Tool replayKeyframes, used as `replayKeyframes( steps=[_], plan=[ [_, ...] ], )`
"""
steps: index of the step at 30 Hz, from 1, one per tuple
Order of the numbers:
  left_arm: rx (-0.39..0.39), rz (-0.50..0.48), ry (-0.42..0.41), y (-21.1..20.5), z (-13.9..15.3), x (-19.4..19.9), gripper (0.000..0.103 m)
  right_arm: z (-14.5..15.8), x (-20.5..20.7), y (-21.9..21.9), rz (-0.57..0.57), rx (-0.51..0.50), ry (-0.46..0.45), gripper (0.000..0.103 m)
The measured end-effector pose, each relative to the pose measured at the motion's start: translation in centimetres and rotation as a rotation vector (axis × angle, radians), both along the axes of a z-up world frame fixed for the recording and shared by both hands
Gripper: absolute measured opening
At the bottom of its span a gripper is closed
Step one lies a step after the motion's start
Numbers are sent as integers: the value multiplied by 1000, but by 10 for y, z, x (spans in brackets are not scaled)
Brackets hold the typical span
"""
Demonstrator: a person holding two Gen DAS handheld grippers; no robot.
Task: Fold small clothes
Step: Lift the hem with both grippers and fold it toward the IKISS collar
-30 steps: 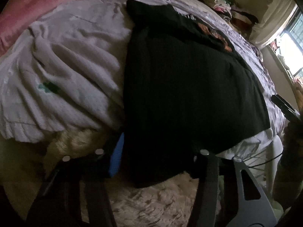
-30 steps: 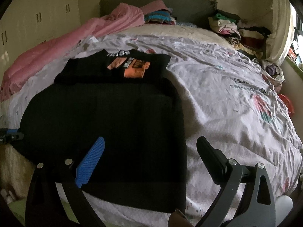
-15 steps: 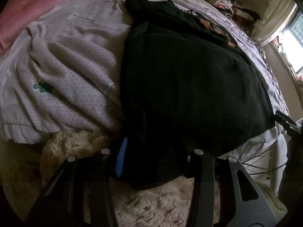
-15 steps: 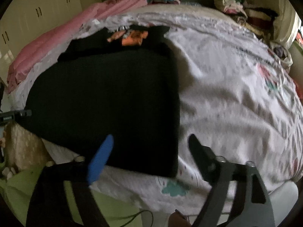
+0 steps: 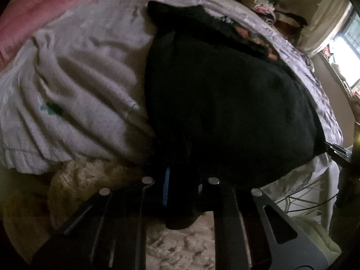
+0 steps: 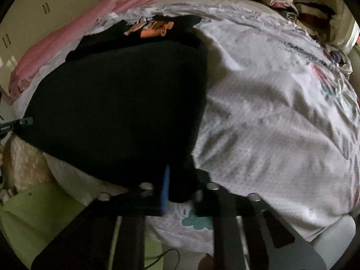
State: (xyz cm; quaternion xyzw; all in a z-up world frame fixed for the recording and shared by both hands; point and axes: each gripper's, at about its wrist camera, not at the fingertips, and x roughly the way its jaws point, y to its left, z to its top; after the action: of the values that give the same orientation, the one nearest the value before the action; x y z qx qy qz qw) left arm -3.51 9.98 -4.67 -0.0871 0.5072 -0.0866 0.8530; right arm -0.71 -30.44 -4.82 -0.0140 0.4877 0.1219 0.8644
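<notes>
A black garment [image 5: 225, 103] lies flat on the bed, its near edge hanging over the bed's front edge; it also shows in the right wrist view [image 6: 117, 112]. My left gripper [image 5: 182, 186] is shut on the garment's near left corner. My right gripper [image 6: 180, 186] is shut on the garment's near right corner. A black shirt with an orange print [image 6: 155, 27] lies just beyond the garment. The right gripper's tip [image 5: 337, 151] shows at the far right of the left wrist view, the left gripper's tip [image 6: 15, 123] at the far left of the right wrist view.
The bed has a white patterned cover [image 6: 281, 112], rumpled at the left [image 5: 78, 85]. A pink blanket [image 6: 67, 38] lies along the left side. Folded clothes [image 6: 292, 2] are stacked at the headboard. A cream fluffy rug [image 5: 90, 180] lies below the bed.
Both grippers have moved in onto the garment's near corners and gone from open to shut on the cloth.
</notes>
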Motion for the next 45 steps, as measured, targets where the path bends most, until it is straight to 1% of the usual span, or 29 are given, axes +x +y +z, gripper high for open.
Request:
replayKeyframes(
  steps=[1,4,7,12,15,21,23,26,28,31,37,45],
  plan=[
    [12,-3,-19,-1,5,-2,7,4,-1,-1,1,9,-12,9],
    [12,-3,-64,0,21,-5,6,16,-3,0,16,27,-53,8],
    [5,-1,-102,3,34,-6,6,36,-5,0,31,63,-116,8],
    [-15,18,-169,8,58,-2,6,71,-9,-2,30,112,-252,8],
    [-21,30,-203,11,73,2,6,83,-6,-7,6,146,-292,8],
    [-29,59,-254,15,95,15,6,102,7,-16,-37,241,-368,8],
    [-36,68,-277,18,103,21,6,108,13,-19,-53,254,-396,8],
    [-39,80,-304,19,115,30,6,115,19,-21,-75,266,-423,8],
    [-46,87,-313,20,120,35,6,119,24,-24,-89,281,-440,8],
    [-51,101,-330,21,125,44,6,123,29,-24,-93,277,-459,8],
    [-49,126,-341,22,130,58,6,135,47,-22,-103,275,-494,8],
    [-39,142,-353,23,133,71,6,144,68,-16,-106,246,-537,8]
  ],
)
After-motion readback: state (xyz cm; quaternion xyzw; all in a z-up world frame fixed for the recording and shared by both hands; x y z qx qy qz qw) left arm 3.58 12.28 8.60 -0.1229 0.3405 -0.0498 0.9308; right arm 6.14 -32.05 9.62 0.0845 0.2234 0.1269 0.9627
